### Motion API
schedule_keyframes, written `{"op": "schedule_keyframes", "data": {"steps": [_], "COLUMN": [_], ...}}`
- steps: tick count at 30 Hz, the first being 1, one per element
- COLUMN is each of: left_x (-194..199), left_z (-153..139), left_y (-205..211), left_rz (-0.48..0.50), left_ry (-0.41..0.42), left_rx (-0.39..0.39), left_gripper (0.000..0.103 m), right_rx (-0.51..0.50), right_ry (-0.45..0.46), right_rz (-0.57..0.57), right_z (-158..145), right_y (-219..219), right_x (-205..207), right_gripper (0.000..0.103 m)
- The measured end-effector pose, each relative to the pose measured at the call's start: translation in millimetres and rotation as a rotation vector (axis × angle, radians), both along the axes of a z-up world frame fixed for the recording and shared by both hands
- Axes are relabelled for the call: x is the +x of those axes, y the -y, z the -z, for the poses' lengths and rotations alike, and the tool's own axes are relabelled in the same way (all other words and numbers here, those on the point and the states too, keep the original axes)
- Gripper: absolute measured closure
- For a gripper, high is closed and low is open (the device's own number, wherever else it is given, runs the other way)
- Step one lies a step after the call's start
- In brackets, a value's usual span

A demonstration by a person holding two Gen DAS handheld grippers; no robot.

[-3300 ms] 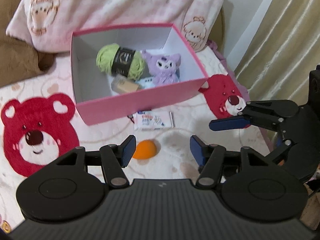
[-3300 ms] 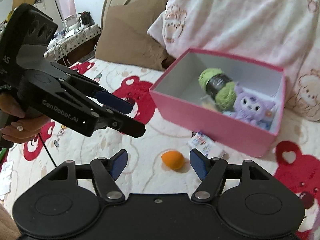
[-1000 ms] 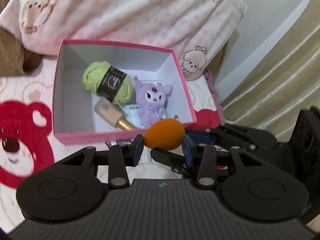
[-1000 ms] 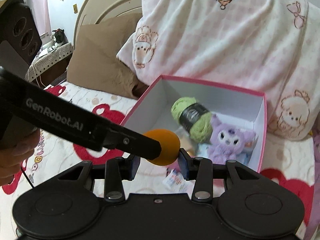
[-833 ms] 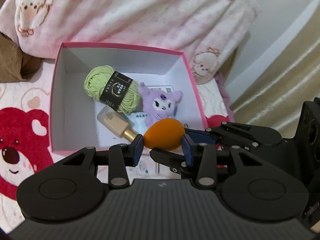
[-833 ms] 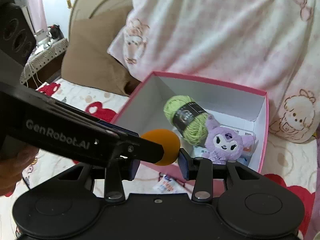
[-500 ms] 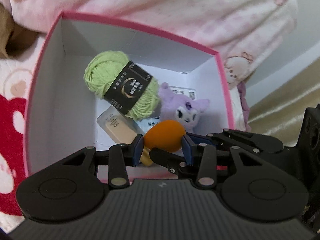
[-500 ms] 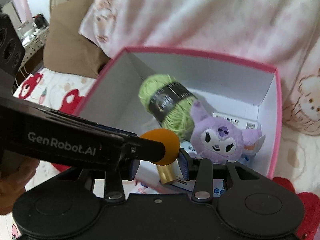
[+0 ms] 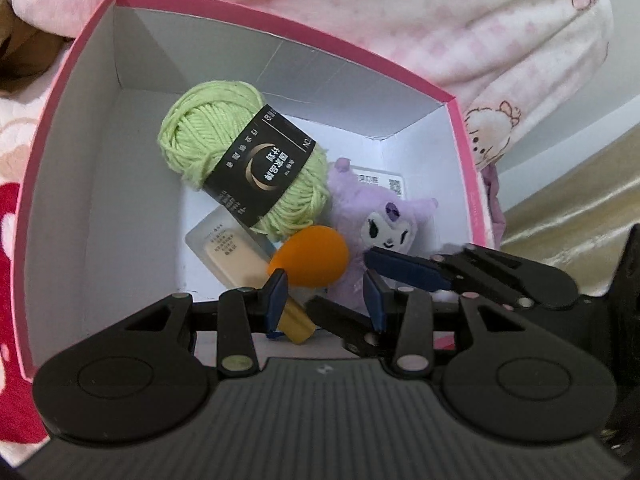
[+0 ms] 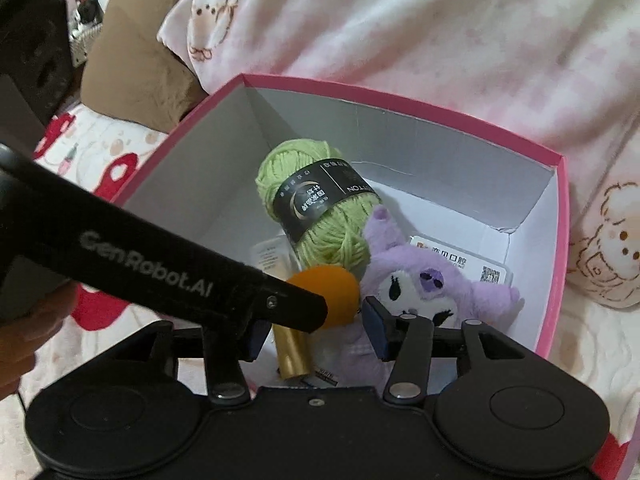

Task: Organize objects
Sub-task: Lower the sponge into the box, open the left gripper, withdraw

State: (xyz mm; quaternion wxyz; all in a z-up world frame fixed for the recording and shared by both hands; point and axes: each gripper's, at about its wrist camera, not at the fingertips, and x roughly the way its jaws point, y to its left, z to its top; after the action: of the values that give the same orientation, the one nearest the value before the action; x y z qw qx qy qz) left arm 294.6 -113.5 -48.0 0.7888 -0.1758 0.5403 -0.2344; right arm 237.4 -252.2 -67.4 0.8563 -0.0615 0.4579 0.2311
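Now both grippers reach down into the pink box [image 9: 64,92], where a second ago I had them just short of its near wall.

The orange sponge [image 9: 310,258], which lay on the bedspread in front of the box about three seconds ago, is inside the box. It sits above the gold-capped bottle [image 9: 228,256], against the purple plush [image 9: 384,220] and just below the green yarn [image 9: 208,136].

Left gripper [image 9: 325,300]: the spacing of its pads looks unchanged. The sponge's narrow end touches one pad, while a gap shows beside the other. I cannot tell whether it still pinches the sponge.

Right gripper [image 10: 316,324]: its jaws have just been opening. The sponge sits at their tips, half hidden by the left gripper's finger crossing in front. The one pad I can see stands apart from the sponge, where half a second ago it sat against it.

Yarn, plush, bottle and the white card [image 9: 380,180] under the plush lie as they did before.
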Motion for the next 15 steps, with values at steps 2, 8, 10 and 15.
{"op": "schedule_keyframes", "data": {"steps": [2, 8, 10, 15], "left_x": [-2, -15, -21, -40], "left_z": [-1, -18, -26, -45], "left_y": [1, -3, -4, -11], "left_rz": [0.000, 0.001, 0.011, 0.046], "left_ry": [0.013, 0.052, 0.068, 0.112], "left_rx": [0.015, 0.024, 0.035, 0.079], "left_gripper": [0.063, 0.063, 0.062, 0.060], "right_rx": [0.013, 0.048, 0.072, 0.088], "right_ry": [0.003, 0.028, 0.029, 0.031], "right_rz": [0.003, 0.018, 0.029, 0.027], "right_z": [-4, -18, -25, -43], "right_y": [4, 13, 18, 26], "right_x": [-3, -21, -30, -56], "right_gripper": [0.048, 0.048, 0.048, 0.048]}}
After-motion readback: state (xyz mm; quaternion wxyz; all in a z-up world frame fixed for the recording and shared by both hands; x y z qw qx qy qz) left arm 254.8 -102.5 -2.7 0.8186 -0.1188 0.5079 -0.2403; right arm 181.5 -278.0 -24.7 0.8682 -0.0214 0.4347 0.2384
